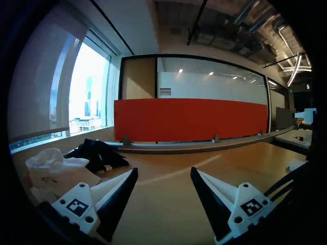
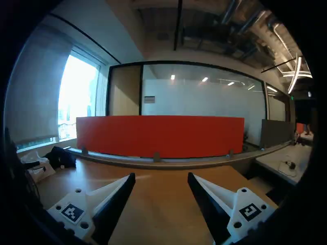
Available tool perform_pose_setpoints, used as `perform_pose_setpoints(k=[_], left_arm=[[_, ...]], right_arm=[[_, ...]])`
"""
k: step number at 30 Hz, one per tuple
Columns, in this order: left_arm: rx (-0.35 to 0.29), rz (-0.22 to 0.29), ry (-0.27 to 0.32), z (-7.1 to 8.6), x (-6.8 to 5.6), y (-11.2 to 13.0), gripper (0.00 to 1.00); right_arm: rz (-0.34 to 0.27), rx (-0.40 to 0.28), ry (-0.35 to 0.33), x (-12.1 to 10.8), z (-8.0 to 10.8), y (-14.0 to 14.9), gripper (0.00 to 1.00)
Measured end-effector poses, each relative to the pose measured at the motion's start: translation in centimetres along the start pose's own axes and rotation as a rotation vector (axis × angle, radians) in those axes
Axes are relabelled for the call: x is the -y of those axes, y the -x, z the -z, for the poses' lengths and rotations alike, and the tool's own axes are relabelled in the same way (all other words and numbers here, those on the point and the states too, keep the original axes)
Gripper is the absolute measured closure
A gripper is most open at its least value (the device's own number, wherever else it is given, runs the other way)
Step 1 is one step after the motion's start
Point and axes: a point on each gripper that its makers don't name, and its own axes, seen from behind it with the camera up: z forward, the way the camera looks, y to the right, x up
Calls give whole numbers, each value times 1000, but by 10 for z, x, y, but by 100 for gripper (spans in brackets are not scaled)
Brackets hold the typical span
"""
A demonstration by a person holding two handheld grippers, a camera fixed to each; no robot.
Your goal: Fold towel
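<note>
A crumpled white towel (image 1: pixel 53 169) lies on the wooden desk (image 1: pixel 171 192) at the left, beside a heap of black cloth (image 1: pixel 98 154). My left gripper (image 1: pixel 163 173) stands open above the bare desk, to the right of the towel, with nothing between its fingers. In the right gripper view the white towel (image 2: pixel 34 165) and the black cloth (image 2: pixel 61 157) sit far off at the left edge. My right gripper (image 2: pixel 160 177) is open over the desk (image 2: pixel 163 204), holding nothing.
A red partition (image 1: pixel 188 119) runs along the back of the desk, with a glass wall behind it. A large window (image 1: pixel 88 94) is on the left. Another desk (image 2: pixel 286 161) with a cable stands to the right.
</note>
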Motion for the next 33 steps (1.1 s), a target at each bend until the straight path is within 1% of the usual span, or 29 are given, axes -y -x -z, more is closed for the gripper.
perform_pose_setpoints(k=[5, 9, 15, 20, 23, 29, 33], left_arm=[[-10, 2, -3, -1, 10, 15, 5], [-21, 7, 0, -2, 15, 25, 5], [-46, 10, 4, -3, 18, 31, 5], [-48, -1, -6, -3, 25, 37, 5], [-49, 1, -11, -2, 29, 39, 4], [-49, 14, -9, -3, 32, 43, 4], [-44, 8, -8, -4, 31, 47, 5]], right_arm=[[11, -11, 11, -3, 0, 8, 1], [15, -12, 16, -5, 0, 17, 0], [4, -26, 20, -7, 0, 21, 1], [-14, -29, 31, -13, 0, 25, 0], [-13, -29, 38, -17, 0, 28, 0], [-8, -24, 41, -18, 1, 33, 0], [-10, -23, 43, -20, 2, 35, 0]])
